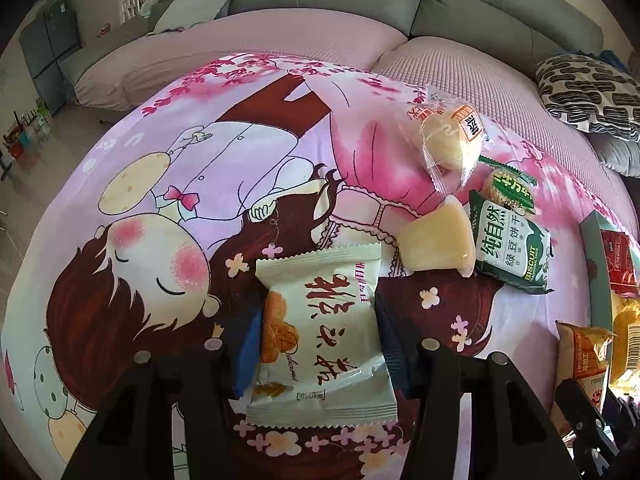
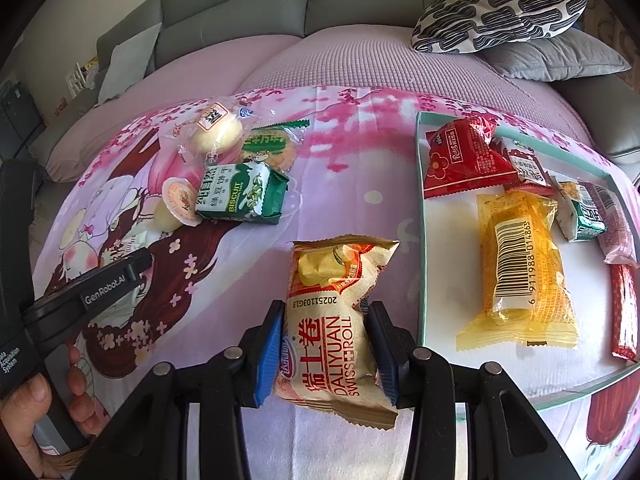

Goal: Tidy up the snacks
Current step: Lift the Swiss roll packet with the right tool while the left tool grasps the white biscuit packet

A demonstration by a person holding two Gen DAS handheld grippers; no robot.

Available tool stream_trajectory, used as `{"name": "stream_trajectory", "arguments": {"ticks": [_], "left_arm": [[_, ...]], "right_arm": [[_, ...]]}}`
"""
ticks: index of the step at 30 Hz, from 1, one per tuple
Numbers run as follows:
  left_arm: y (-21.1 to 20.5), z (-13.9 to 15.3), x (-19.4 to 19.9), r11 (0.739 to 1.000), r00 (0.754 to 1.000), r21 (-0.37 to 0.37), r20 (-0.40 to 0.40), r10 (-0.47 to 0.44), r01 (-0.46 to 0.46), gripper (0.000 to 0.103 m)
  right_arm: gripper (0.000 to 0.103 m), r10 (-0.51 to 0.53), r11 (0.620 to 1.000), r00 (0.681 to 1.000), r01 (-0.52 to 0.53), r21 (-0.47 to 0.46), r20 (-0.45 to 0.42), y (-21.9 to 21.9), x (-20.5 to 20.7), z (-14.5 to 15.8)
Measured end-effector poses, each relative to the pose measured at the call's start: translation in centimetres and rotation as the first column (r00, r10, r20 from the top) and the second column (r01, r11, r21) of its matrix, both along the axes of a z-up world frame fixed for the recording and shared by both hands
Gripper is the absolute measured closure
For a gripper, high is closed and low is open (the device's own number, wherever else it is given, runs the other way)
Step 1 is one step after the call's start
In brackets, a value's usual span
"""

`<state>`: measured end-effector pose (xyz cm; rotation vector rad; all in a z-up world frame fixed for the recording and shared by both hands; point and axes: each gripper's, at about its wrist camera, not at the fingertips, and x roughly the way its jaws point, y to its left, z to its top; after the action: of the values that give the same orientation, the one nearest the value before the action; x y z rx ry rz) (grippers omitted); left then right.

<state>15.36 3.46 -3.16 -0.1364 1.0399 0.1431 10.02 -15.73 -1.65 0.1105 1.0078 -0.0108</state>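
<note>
Between my right gripper's [image 2: 326, 354] blue pads sits the orange-and-cream Swiss roll packet [image 2: 334, 328], clamped, while my left gripper [image 1: 316, 344] pinches a pale-green pastry packet [image 1: 320, 336]; next, I judge, both go into the teal-rimmed white tray [image 2: 420, 216].

right gripper [image 2: 326, 350] clamped on Swiss roll pack [image 2: 334, 328], bottom center, blue pads pressed on both sides of pack. Tray [image 2: 420, 240] on right w/ red pack [image 2: 464, 160], yellow pack [image 2: 520, 272], small green-white pack [image 2: 582, 216], red stick [image 2: 624, 312]. Upper left: green biscuit pack [image 2: 240, 194], jelly cup [image 2: 178, 204], bun [image 2: 216, 134]. Left gripper [image 2: 100, 284] at left edge, fingers not visible.
</note>
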Motion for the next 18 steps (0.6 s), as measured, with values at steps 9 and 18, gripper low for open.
{"name": "stream_trajectory", "arguments": {"ticks": [9, 18], "left_arm": [[-0.5, 2.9, -0.9, 1.000, 0.996, -0.014, 0.082, -0.021, 0.022, 0.049], [-1.1, 3.0, -1.0, 1.000, 0.997, -0.003, 0.065, -0.029, 0.030, 0.049]], "right_arm": [[0.071, 0.018, 1.000, 0.998, -0.018, 0.000, 0.063, 0.1, -0.7, 1.8], [0.068, 0.036, 0.999, 0.999, -0.036, -0.007, 0.033, 0.2, -0.2, 0.6]]}}
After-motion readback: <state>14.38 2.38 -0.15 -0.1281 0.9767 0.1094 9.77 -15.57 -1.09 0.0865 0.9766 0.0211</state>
